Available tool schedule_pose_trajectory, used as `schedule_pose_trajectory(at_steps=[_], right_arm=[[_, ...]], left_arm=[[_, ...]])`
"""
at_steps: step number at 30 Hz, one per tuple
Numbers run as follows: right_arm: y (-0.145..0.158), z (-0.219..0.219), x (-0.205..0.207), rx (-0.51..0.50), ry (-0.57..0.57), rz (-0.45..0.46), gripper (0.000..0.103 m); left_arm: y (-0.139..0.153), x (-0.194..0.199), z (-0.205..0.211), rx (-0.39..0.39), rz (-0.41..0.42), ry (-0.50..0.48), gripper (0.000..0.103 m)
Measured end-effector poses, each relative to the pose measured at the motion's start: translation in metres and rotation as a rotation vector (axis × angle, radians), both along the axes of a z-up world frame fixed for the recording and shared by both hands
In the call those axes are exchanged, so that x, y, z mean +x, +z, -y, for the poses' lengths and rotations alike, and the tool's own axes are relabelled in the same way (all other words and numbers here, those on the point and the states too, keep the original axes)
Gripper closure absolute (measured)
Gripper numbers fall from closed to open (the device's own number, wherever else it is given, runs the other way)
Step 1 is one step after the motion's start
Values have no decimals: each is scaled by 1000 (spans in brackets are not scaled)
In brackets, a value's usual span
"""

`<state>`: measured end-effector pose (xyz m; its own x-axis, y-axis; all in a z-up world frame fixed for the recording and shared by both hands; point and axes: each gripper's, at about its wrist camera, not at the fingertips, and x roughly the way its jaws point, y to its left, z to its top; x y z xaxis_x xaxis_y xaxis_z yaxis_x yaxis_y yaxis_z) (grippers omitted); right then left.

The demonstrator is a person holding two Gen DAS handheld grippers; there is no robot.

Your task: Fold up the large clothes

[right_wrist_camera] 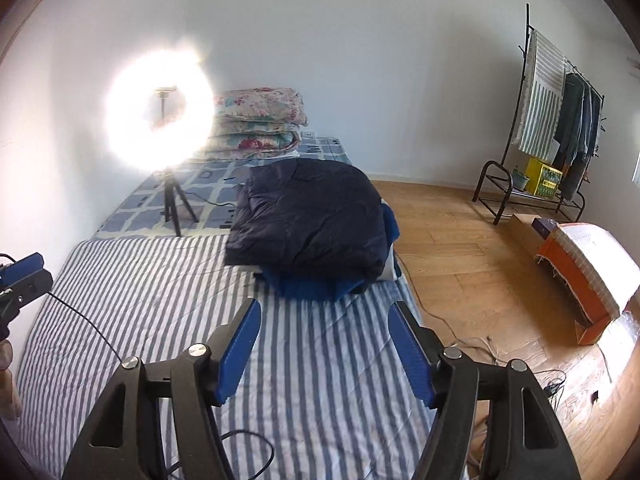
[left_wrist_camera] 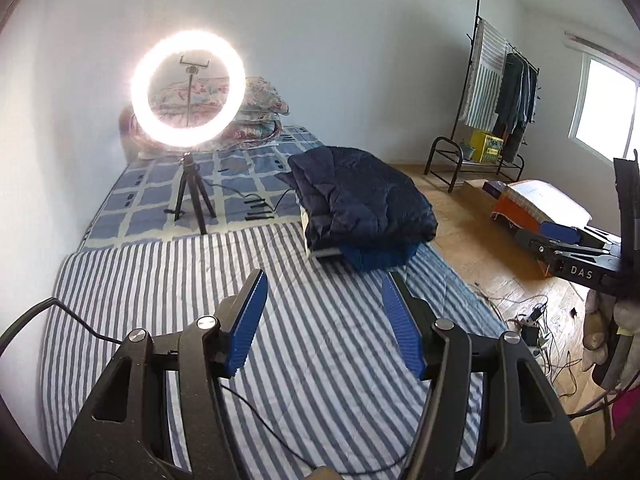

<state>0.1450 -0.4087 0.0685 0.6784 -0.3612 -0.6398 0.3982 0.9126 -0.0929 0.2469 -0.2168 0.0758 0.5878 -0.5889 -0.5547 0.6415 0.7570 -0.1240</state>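
Observation:
A folded dark navy padded jacket [left_wrist_camera: 364, 204] lies on top of a stack of folded clothes, with a blue garment [left_wrist_camera: 376, 258] under it, on the striped bed sheet [left_wrist_camera: 160, 292]. The stack also shows in the right wrist view [right_wrist_camera: 308, 224]. My left gripper [left_wrist_camera: 324, 280] is open and empty, held above the striped sheet in front of the stack. My right gripper [right_wrist_camera: 324, 310] is open and empty, also above the sheet just short of the stack. The right gripper shows at the right edge of the left wrist view [left_wrist_camera: 568, 240]; the left one shows at the left edge of the right wrist view [right_wrist_camera: 24, 272].
A lit ring light on a tripod [left_wrist_camera: 188, 88] stands on the checked bedding [left_wrist_camera: 248, 176], with folded floral quilts [right_wrist_camera: 256, 120] behind. Cables run over the sheet. A clothes rack [right_wrist_camera: 560, 128], an orange box [right_wrist_camera: 580, 280] and loose cables [left_wrist_camera: 532, 316] are on the wooden floor at right.

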Motion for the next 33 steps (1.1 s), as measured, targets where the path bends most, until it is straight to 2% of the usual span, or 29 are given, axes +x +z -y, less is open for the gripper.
schedule_pose_trajectory(at_steps=[6,13,15,20,21,24,27,33], right_arm=[[-16,-43,-36,-19,21,10,30],[-24,-65,-68,-25,1,51,24],[-26,-67,-76,-20,-12,73,21],[-23,-69,-96,-13,-41,132,13],[-21,-68,-99,-5,-46,149,10],[-15,-65,-109,5,-72,206,0],[-12,-64,-113,2,-97,237,0],[-18,-61,-111,-4,-125,234,0]], left_arm=[[-15,-46,-19,32,-3,-1,40],[-9,-86,-35,31,53,-11,39],[-8,-94,-38,28,75,-5,27],[-5,-105,-44,6,95,2,19],[-5,-106,-45,5,99,3,15],[-4,-114,-47,-10,120,11,10],[-3,-117,-48,-14,135,15,3],[-5,-123,-48,-3,174,38,0]])
